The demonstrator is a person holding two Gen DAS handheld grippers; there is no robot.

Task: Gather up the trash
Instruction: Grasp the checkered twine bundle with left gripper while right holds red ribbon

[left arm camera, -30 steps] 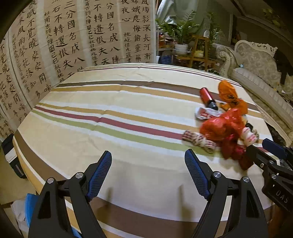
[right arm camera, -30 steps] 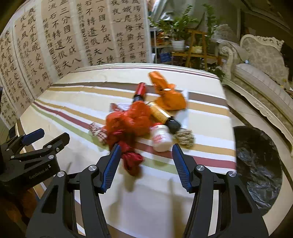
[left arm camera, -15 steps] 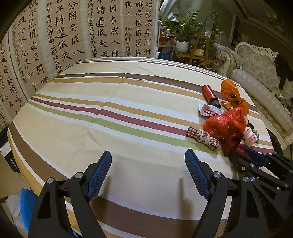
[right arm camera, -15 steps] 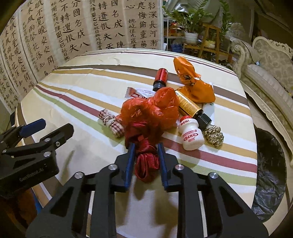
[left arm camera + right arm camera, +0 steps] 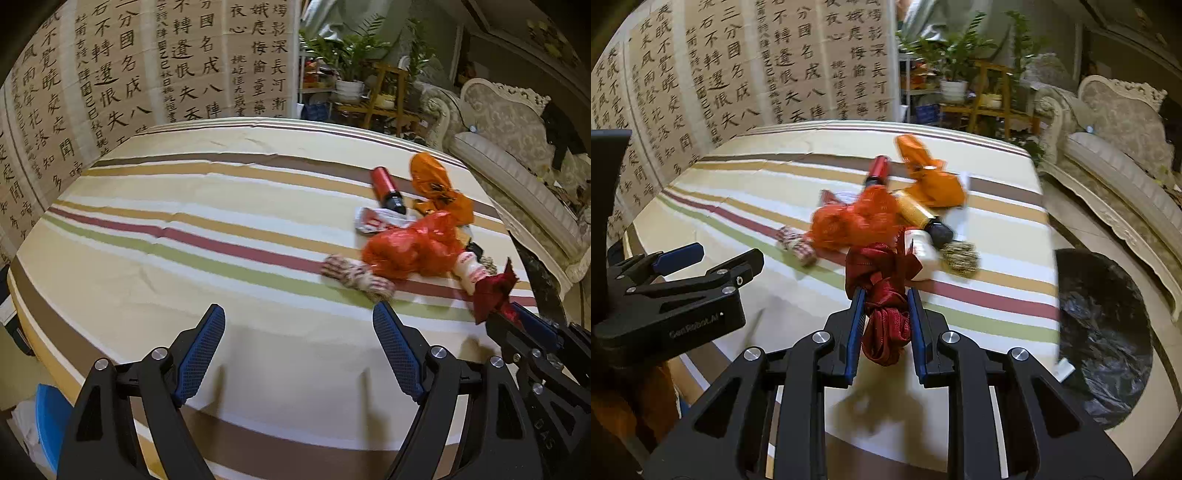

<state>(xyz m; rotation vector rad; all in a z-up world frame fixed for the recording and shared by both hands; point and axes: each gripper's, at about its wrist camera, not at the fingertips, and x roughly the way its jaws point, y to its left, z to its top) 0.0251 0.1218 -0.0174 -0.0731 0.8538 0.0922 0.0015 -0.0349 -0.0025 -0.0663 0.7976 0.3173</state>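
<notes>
In the left wrist view, the left gripper [image 5: 298, 350] is seen with its jaws spread wide and nothing between them, above a bare part of the striped tablecloth [image 5: 207, 206]. The trash pile lies to the right on the cloth: a red plastic bag [image 5: 410, 249], an orange bag [image 5: 437, 186] behind it, a red bottle [image 5: 386, 188], a red-and-white wrapper [image 5: 376, 223], a checked cloth knot [image 5: 356, 278] and a small white bottle [image 5: 471, 273]. At the right edge the right gripper [image 5: 511, 314] is seen closed on a dark red ribbon bundle [image 5: 493, 291], which is blurred here.

In the right wrist view, the right gripper [image 5: 884, 325] has just been closing, and the dark red ribbon bundle [image 5: 886, 306] is pinched between its blue pads [image 5: 857, 332], apparently lifted just clear of the cloth. Beyond it the red plastic bag [image 5: 857, 221], a gold bottle with a dark cap [image 5: 919, 216], the orange bag [image 5: 931, 177], the small white bottle [image 5: 925, 254] and a golden tinsel clump [image 5: 960, 254] are seen on the tablecloth [image 5: 997, 295]. A black bin bag [image 5: 1104, 332] stands open beside the table on the right. The left gripper [image 5: 709, 258] is seen at the left, wide open.
</notes>
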